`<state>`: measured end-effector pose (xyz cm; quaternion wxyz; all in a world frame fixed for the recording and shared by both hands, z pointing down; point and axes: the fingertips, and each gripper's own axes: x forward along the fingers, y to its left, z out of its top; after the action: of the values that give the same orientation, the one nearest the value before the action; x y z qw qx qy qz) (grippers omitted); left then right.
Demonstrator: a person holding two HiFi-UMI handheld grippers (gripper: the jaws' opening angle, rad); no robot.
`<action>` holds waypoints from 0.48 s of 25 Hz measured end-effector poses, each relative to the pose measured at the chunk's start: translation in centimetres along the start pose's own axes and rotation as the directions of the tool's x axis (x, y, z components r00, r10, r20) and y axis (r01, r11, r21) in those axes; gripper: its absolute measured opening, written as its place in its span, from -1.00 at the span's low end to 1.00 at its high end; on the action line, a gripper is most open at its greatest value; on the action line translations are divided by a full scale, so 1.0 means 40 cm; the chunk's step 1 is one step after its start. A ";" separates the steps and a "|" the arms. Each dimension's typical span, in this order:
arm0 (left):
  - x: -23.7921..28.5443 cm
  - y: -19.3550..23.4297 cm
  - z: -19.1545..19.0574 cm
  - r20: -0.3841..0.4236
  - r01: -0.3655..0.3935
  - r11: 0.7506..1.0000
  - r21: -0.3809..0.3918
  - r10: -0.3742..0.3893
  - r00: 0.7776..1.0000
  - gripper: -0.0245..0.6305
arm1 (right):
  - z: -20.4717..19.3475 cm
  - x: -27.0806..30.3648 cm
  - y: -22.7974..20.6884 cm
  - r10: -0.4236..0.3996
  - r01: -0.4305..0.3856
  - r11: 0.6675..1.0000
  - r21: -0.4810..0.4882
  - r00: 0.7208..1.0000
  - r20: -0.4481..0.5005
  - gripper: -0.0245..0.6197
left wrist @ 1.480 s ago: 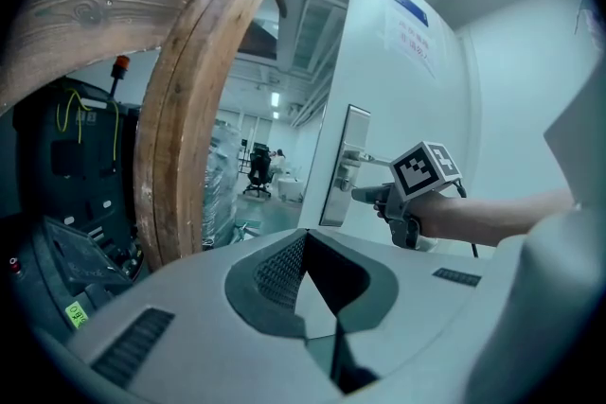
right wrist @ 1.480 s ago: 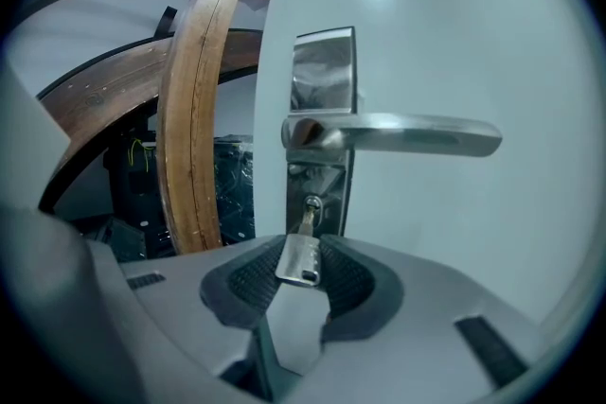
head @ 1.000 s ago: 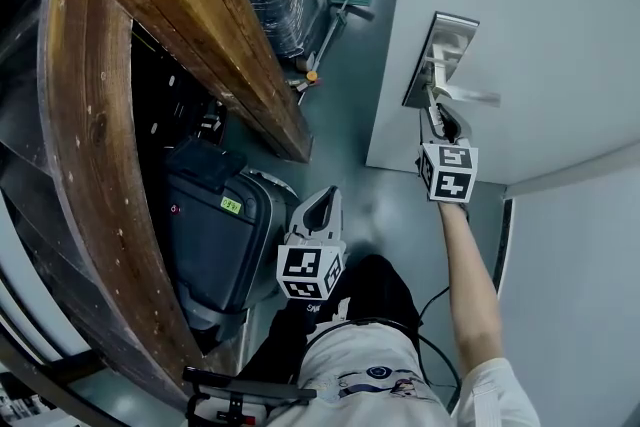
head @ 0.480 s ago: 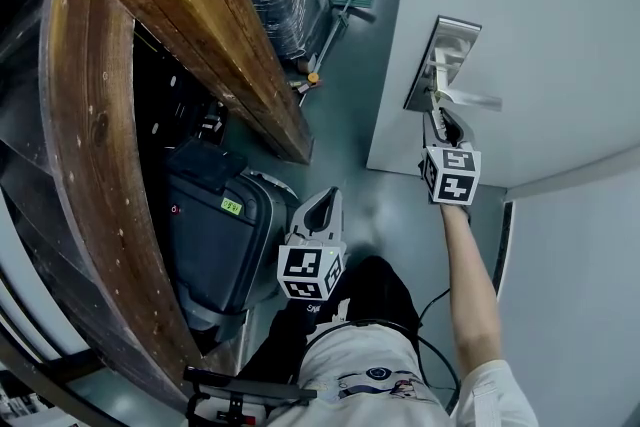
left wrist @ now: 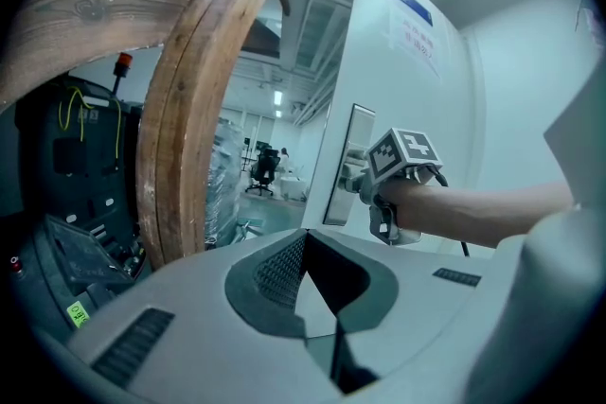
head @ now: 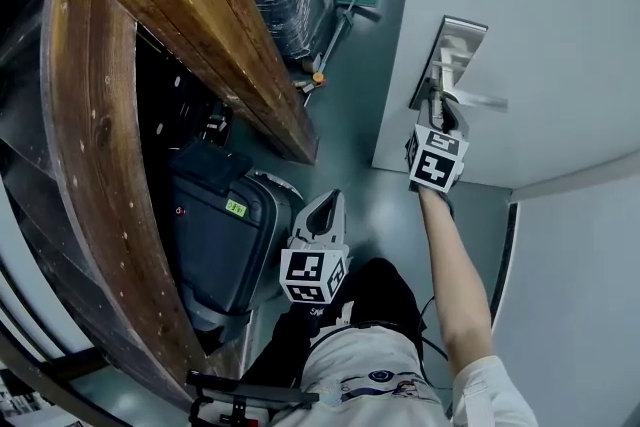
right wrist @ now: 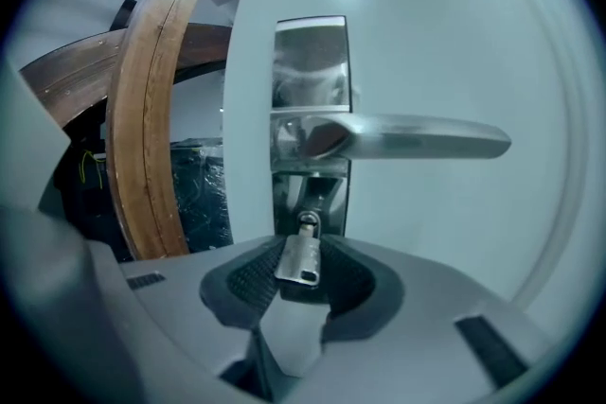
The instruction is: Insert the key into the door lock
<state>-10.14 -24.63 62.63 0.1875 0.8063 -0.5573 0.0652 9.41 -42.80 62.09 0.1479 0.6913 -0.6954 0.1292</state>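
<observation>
Rolled since a second ago, the right gripper (head: 438,115) now shows its marker cube tilted. Its jaws clamp the key (right wrist: 298,258), whose blade is hidden inside the lock (right wrist: 308,224) under the lever handle (right wrist: 417,137). Nearer, the left gripper (left wrist: 317,265) hangs with jaws apart, empty. The white door (head: 560,15) stands right, with grey floor (head: 360,115) and curved wooden beams (head: 90,165) to the left.

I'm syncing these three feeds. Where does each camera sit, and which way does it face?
Head view: on the person's head, looking down at floor and door; shows left gripper, right gripper, right forearm, torso.
Left gripper view: on that gripper, facing the door; shows its empty jaws.
Right gripper view: on that gripper, facing the lock plate; jaws grip the key.
Shared: all three show the lock plate.
</observation>
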 end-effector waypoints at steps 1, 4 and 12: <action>-0.002 0.005 -0.001 -0.001 -0.006 1.000 0.000 0.006 1.000 -0.92 | 0.004 0.011 -0.002 -0.007 0.007 1.000 0.004 1.000 0.005 -0.56; -0.012 0.020 -0.004 -0.009 -0.022 1.000 -0.002 0.022 1.000 -0.92 | 0.016 0.033 -0.003 -0.001 0.001 1.000 -0.002 1.000 0.031 -0.56; -0.055 -0.019 0.088 -0.005 -0.010 1.000 0.002 0.010 1.000 -0.92 | 0.034 -0.178 -0.002 0.175 -0.174 0.985 -0.020 0.977 0.123 -0.44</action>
<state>-10.62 -23.78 58.52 0.1876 0.8034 -0.5608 0.0690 9.45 -36.78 58.09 0.0955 0.6337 -0.7618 0.0950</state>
